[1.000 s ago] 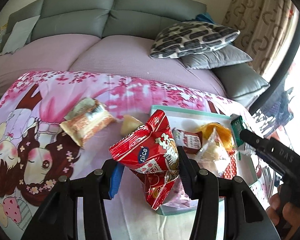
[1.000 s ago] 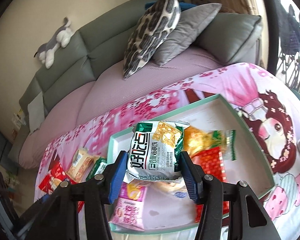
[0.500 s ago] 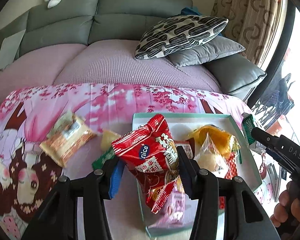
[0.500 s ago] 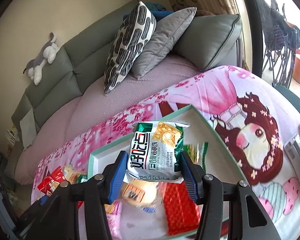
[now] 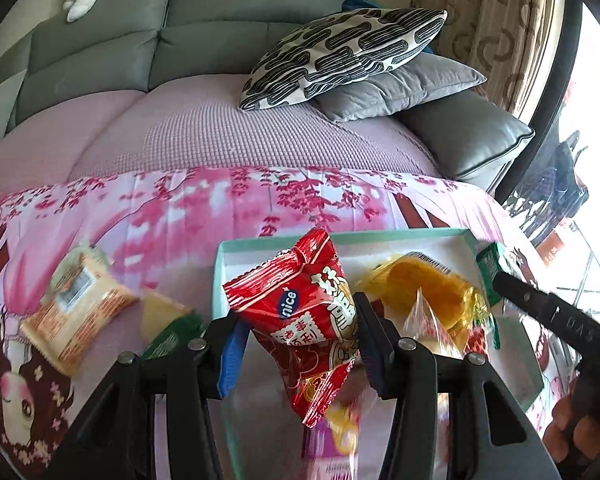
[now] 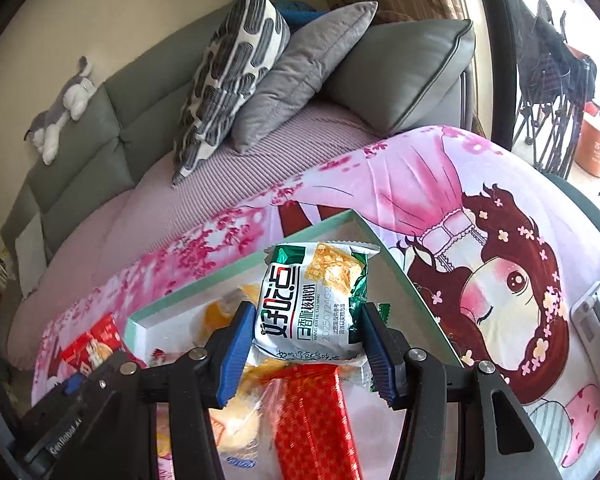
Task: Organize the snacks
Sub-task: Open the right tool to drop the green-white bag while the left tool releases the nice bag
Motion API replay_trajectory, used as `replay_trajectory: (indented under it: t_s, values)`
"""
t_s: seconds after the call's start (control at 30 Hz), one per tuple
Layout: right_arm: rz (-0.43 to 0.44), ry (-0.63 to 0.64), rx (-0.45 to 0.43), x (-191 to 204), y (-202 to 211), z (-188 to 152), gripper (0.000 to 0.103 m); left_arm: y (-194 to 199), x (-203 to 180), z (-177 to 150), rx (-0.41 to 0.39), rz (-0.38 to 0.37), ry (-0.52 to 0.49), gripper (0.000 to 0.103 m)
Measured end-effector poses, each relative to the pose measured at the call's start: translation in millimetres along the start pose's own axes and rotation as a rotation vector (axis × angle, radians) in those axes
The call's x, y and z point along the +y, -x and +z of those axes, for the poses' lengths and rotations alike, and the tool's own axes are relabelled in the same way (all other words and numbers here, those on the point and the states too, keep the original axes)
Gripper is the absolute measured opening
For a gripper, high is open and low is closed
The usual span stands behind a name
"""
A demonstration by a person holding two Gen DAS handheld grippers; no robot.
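My left gripper [image 5: 298,330] is shut on a red snack bag [image 5: 304,312] and holds it above the left part of the mint-rimmed white tray [image 5: 400,236]. My right gripper [image 6: 308,336] is shut on a white and green snack pack [image 6: 316,300] above the tray's right part [image 6: 324,226]. In the tray lie an orange packet [image 5: 424,292], a red patterned pack [image 6: 312,416] and other snacks. The right gripper's body [image 5: 548,320] shows at the right of the left wrist view; the left gripper's body [image 6: 76,412] shows at lower left of the right wrist view.
Loose on the pink printed cloth [image 5: 160,216], left of the tray: an orange-and-white pack [image 5: 76,312], a pale yellow snack [image 5: 160,312] and a green pack [image 5: 176,332]. A grey sofa with cushions [image 5: 340,52] stands behind. A phone-like device [image 6: 596,312] lies at the right.
Both grippers have moved to the right over the tray with their packs still held. The loose snacks now sit further left in the left wrist view.
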State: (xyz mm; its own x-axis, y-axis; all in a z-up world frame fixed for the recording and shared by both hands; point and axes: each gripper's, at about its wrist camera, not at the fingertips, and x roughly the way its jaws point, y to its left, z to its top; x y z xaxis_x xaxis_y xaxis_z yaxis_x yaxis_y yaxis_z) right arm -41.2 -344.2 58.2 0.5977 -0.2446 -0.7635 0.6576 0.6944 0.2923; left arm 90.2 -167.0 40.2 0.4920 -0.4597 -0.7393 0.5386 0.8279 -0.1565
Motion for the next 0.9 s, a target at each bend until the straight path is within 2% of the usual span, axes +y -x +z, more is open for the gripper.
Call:
replay_trajectory:
  t_s: [0.27,0.53,0.6,0.67,0.9]
  values:
    - [-0.012,-0.033,0.015,-12,-17,2,0.056,-27,10,8,0.004,-0.011,0.039,0.052]
    - [-0.025,-0.011,0.048,-6,-27,0,0.058,-31,18,9,0.019,-0.022,0.065,0.053]
    - [-0.031,-0.001,0.052,-4,-27,0,0.058,-32,17,9,0.029,-0.019,0.066,0.055]
    - [-0.039,0.007,0.056,-3,-27,-1,0.059,-32,16,9,0.039,-0.017,0.069,0.064]
    - [-0.06,0.035,0.08,4,-28,-2,0.069,-27,14,10,0.059,-0.01,0.07,0.065]
